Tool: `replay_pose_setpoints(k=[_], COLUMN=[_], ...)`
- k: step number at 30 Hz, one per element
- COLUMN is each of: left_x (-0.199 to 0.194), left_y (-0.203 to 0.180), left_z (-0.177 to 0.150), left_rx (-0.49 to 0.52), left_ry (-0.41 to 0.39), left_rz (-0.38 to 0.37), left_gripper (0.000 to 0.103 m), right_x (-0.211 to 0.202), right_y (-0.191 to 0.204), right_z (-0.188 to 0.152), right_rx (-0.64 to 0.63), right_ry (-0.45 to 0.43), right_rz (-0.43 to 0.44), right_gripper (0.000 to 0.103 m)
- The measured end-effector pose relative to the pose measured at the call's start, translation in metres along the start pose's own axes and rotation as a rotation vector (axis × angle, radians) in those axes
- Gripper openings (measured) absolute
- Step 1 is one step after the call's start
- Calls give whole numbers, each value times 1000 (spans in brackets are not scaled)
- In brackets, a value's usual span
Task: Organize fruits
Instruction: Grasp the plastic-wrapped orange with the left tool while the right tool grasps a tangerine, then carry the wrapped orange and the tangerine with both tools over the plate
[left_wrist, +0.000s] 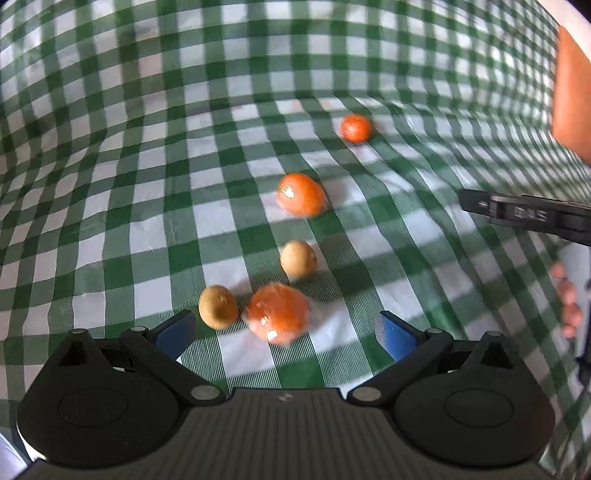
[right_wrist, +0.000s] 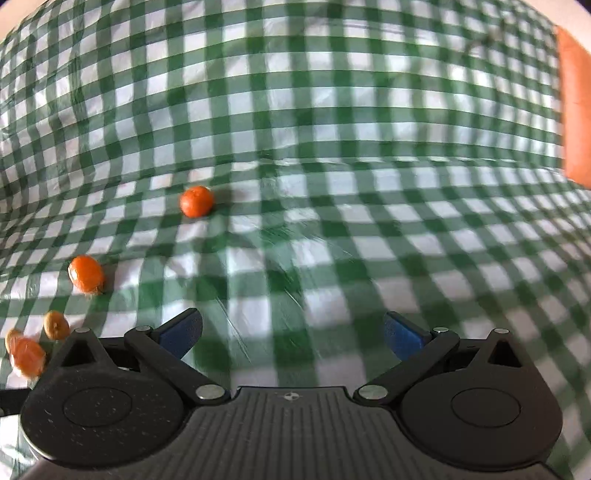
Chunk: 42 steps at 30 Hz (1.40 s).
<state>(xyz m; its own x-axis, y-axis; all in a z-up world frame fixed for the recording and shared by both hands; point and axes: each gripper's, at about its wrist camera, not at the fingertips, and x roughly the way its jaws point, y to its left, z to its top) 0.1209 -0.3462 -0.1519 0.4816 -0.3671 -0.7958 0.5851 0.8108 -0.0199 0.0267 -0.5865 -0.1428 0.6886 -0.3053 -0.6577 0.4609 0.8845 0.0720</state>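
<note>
Fruits lie loose on a green-and-white checked cloth (left_wrist: 147, 147). In the left wrist view a wrapped orange fruit (left_wrist: 277, 317) lies just ahead of my open, empty left gripper (left_wrist: 286, 332), a tan fruit (left_wrist: 218, 306) beside its left finger. Farther on lie a second tan fruit (left_wrist: 298, 258), a wrapped orange fruit (left_wrist: 301, 194) and a small orange fruit (left_wrist: 355, 127). My right gripper (right_wrist: 293, 334) is open and empty over bare cloth; the small orange fruit (right_wrist: 197, 201), a wrapped one (right_wrist: 86, 274), a tan fruit (right_wrist: 56, 325) and another orange one (right_wrist: 26, 356) lie to its left.
An orange object (left_wrist: 572, 96) stands at the right edge of the cloth, also in the right wrist view (right_wrist: 576, 110). The right gripper's black finger (left_wrist: 517, 212) and the person's hand (left_wrist: 567, 295) show at the right of the left wrist view.
</note>
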Motion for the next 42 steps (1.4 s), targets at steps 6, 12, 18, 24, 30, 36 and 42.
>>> replay_pose_setpoints(k=[6,12,18,24,30,36,42], left_x=[1,12,4,14,27,7,-60], left_y=[-2,-6,-6,-14,-9,8,48], left_z=[4,4,-14,-3,10,-2,-32], left_rx=[-79,-106,-181,-266,-254,-224,-186], left_ry=[-43,-52,-31,25,14,35,64], left_rz=[40,73,96,18,28,27,44], left_gripper=[96,96,95,76,41,41,41], right_x=[52,110,133,137,132,106,12], right_y=[33,68,75,79,81,80,71], right_z=[41,72,73,66,66,63,31], right_rx=[-45,-106,-118,-136,-167,-192,-164], right_ry=[-64,-24,9,-13,-66,-67,-95], right_rz=[71,95,68,57,75,74,31], right_gripper=[102,102,102,102,44,37,37])
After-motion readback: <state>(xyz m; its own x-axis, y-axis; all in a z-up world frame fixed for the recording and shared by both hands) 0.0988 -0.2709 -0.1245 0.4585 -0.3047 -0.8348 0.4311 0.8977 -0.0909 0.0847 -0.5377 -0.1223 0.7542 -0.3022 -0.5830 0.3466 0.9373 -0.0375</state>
